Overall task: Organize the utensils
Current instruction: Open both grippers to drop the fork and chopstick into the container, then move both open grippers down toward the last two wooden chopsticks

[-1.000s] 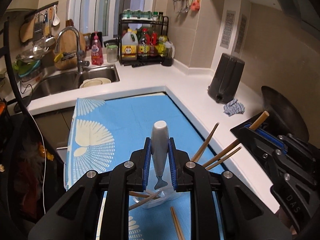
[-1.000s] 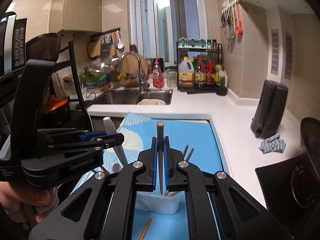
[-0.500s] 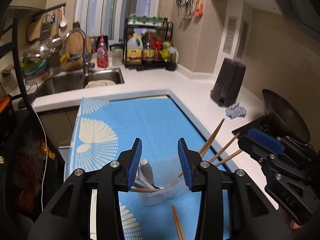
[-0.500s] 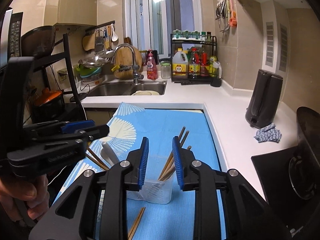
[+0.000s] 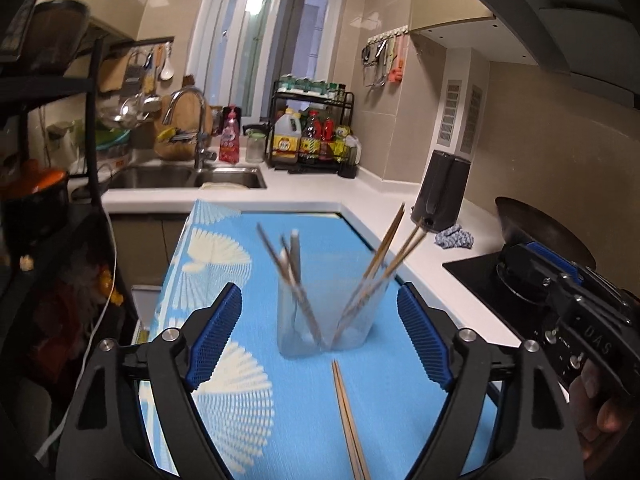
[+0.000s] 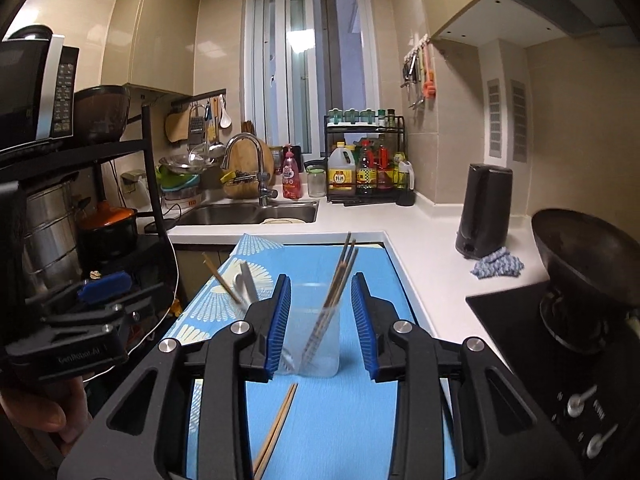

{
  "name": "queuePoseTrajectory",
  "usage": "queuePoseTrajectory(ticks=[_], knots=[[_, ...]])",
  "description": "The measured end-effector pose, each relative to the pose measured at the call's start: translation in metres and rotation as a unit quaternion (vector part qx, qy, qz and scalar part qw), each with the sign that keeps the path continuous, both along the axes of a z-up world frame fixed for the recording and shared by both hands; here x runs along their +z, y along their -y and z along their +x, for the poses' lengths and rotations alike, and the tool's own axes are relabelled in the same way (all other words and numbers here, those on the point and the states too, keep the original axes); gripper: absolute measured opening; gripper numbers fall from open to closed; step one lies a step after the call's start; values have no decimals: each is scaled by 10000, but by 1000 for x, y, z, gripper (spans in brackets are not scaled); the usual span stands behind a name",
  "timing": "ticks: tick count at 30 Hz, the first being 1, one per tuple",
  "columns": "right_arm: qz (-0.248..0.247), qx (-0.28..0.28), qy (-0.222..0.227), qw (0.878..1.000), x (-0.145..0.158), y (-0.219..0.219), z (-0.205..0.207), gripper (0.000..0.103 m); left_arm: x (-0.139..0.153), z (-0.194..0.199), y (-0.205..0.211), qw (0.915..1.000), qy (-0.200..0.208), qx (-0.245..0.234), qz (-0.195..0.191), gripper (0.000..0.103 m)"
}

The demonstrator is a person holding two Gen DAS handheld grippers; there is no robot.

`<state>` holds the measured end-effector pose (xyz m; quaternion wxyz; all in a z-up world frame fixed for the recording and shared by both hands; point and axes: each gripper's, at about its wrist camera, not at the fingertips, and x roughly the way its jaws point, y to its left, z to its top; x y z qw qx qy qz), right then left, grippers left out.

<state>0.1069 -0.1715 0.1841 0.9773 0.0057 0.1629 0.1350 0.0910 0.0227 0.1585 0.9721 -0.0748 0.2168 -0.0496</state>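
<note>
**Utensils stand in the clear holder, both tongs spread and empty**

The clear plastic holder stands upright at the centre of the left wrist view, on the blue patterned mat. In its left part a white spoon and dark chopsticks lean with their long axes pointing up and to the left; in its right part a bundle of wooden chopsticks leans up and to the right. A loose pair of chopsticks lies flat on the mat just in front of the holder, its long axis running from the holder toward the bottom edge of the frame.

The left gripper has just been opening; its blue pads stand wide apart, short of the holder, nothing between them. The right gripper has also just been opening, more narrowly; its pads frame the holder in its own view without pressing it. Both point forward and slightly down. A hand holds the left tool at lower left.

A white counter wraps the mat, with a sink upper left, a black kettle and a wok at right.
</note>
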Motion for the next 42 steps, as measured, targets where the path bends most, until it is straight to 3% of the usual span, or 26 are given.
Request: queuePoseTrajectory(ticks=[8,10,11,12,16,21,36,42], knots=[[259,-415,-316,9983,-82,11,-40,31,-74,-31,-10,9974,-394,591,91,78],[271,-368,-499,9977,-102,10,-45,19,-92,-40,-10,9962,-416,721,238,78],[275,-330,-639,9970,-114,8,-46,10,-101,-45,-9,9959,-456,740,250,75],[329,-259,-807,9959,-124,7,-46,7,-110,-50,-10,9957,-497,749,210,69],[314,-24,-1291,9911,-159,-7,-50,7,-144,-71,-4,9959,-599,667,136,67],[297,195,-1642,9858,-183,-23,-48,10,-174,-91,10,9953,-757,517,312,63],[74,341,-2192,9750,-215,-53,-36,11,-184,-101,6,9948,-685,673,344,63],[-50,358,-2182,9752,-215,-60,-36,12,-185,-100,2,9942,-709,753,289,63]])
